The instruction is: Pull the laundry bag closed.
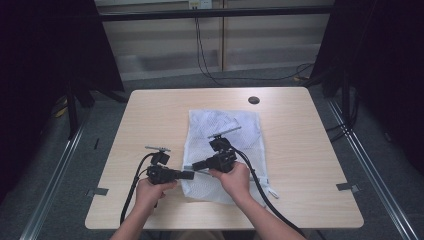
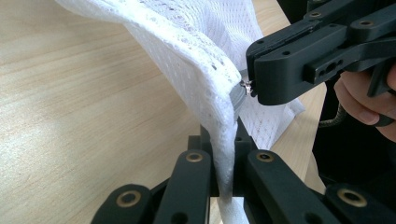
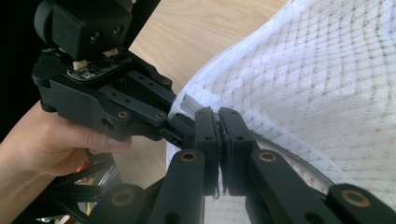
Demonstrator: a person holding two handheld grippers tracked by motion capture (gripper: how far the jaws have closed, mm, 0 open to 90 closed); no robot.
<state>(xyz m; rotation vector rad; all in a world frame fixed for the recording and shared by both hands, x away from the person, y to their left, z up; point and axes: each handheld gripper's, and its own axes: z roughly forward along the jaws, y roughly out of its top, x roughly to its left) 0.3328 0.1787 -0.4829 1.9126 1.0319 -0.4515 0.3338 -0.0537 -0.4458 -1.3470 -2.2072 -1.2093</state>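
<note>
Mesh bag (image 1: 225,145) lies mid-bench (image 1: 310,150) (near edge lifted). Left hand-held gripper (image 1: 190,174), at its 7 o'clock corner, pinches the fabric; right hand-held gripper (image 1: 196,165) clamps the zipper end alongside.

My right gripper (image 3: 219,140) has its two black jaws pressed together on the edge of the white mesh bag (image 3: 322,88). The bag lifts up at that edge and spreads away to the right. Just to the left, my left gripper (image 3: 180,122) bites the same edge, touching the bag. My left hand (image 3: 51,144) holds it. Behind lies the table (image 3: 196,32).
</note>
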